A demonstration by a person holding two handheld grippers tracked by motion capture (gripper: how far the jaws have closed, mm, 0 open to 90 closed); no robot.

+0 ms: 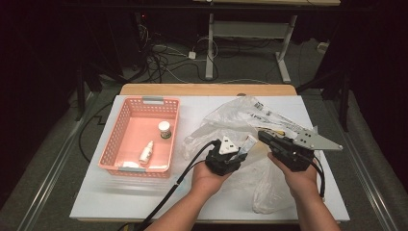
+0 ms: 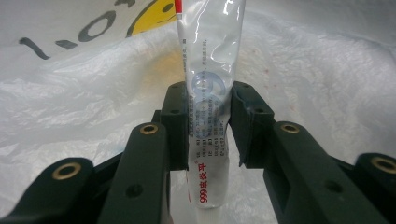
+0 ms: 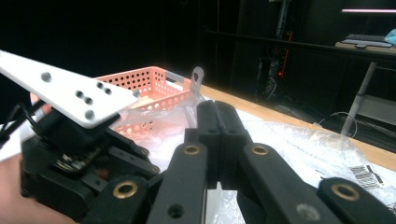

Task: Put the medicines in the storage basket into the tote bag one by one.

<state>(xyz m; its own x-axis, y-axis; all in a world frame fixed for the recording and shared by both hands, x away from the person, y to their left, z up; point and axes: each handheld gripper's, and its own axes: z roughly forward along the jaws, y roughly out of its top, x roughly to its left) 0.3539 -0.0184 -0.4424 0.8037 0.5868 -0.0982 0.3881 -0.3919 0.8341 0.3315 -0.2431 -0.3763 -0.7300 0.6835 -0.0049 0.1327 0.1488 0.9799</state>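
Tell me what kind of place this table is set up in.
Probably a lab or recording workshop, not a home: black curtains close off the sides, loose cables run over the floor behind the table, and a bare adjustable desk frame stands at the back.

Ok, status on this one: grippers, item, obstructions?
Left hand-held gripper shut on white ointment tube, over the plastic bag. Right hand-held gripper shut, pinching the bag. Pink basket sits apart to the left.
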